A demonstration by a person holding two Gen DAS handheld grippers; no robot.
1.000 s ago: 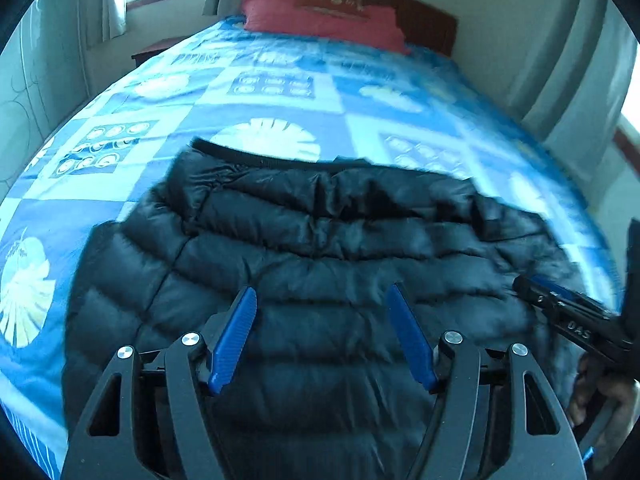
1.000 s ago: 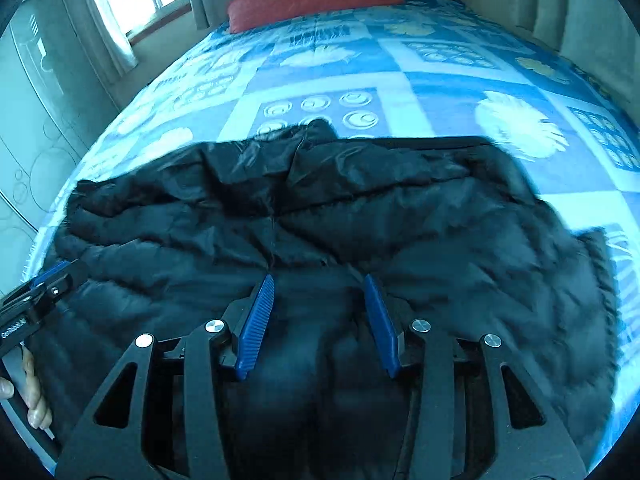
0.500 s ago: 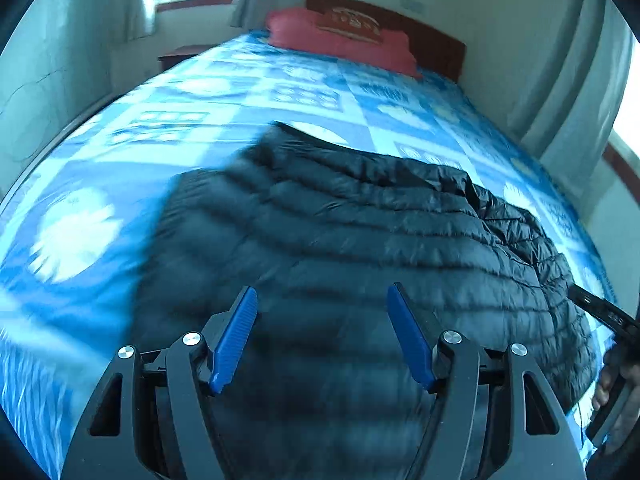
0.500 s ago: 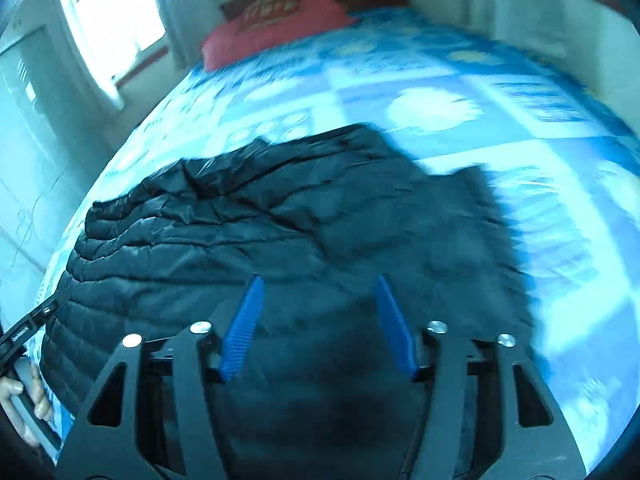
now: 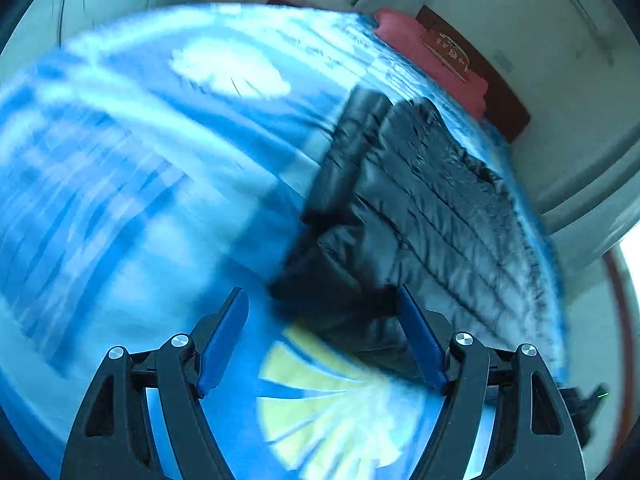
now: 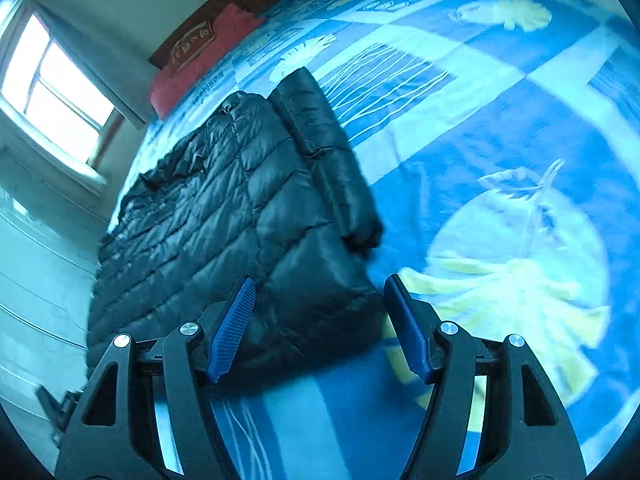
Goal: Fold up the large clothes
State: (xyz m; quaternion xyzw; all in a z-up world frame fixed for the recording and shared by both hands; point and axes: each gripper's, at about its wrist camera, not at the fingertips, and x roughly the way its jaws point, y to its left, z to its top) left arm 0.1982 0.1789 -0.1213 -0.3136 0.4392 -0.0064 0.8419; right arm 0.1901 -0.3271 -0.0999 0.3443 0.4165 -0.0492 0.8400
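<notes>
The black puffer jacket [image 6: 240, 216] lies folded on the bed [image 6: 500, 128], over the blue patterned bedspread. The left gripper [image 5: 322, 312] and right gripper [image 6: 320, 300] hang above its near corners, jaws wide after just opening, nothing pressed between them.
</notes>
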